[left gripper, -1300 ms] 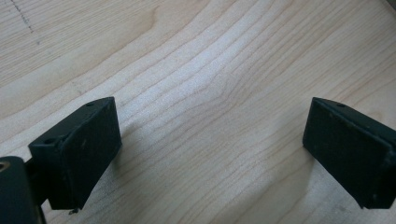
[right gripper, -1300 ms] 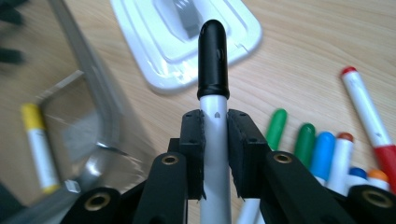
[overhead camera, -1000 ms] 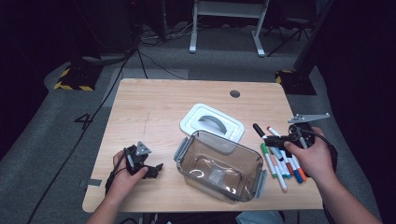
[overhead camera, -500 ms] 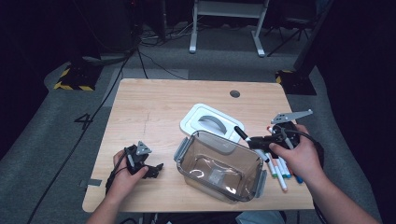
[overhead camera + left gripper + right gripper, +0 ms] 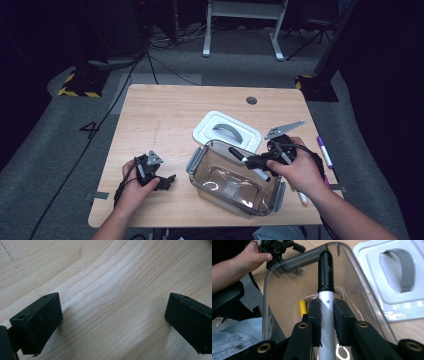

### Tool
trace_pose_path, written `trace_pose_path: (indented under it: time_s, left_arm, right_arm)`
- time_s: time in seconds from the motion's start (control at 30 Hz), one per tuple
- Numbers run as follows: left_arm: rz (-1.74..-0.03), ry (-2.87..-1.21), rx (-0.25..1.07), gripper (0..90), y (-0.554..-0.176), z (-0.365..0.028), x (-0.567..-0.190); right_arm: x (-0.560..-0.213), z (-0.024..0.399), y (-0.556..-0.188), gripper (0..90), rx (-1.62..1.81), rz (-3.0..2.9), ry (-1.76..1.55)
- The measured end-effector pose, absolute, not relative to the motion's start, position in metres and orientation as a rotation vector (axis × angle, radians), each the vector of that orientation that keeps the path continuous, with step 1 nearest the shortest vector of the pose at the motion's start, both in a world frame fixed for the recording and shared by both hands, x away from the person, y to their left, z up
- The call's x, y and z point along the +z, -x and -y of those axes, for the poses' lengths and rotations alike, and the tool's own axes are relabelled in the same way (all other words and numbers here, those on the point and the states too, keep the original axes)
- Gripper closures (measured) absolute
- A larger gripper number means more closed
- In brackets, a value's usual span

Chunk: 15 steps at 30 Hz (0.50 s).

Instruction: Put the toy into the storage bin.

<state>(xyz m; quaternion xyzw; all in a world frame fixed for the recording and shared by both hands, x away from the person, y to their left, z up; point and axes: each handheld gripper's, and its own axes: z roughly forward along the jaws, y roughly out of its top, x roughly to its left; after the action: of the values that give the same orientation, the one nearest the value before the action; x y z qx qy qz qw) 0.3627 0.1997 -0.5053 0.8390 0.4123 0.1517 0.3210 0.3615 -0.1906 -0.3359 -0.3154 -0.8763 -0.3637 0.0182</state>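
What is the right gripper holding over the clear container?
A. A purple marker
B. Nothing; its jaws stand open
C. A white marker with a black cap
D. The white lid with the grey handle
C: in the right gripper view the right gripper has its pads pressed on the white barrel of the black-capped marker, which points out over the clear container.

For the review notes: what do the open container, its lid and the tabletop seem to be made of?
The container looks like clear plastic or glass: the wood shows through its glossy walls, with grey latches. The lid looks like matte white plastic with a grey inset. The tabletop looks like pale wood or wood laminate with visible grain.
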Motion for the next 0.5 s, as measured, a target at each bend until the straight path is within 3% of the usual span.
trace_pose_path:
  time_s: [0.5]
  left_arm:
    - [-1.083, -2.205, 0.399, 1.7, -0.363, -0.2, -0.505]
  right_arm:
    - [-0.376, 0.147, -0.368, 77.0, -0.957, 2.726, 0.873]
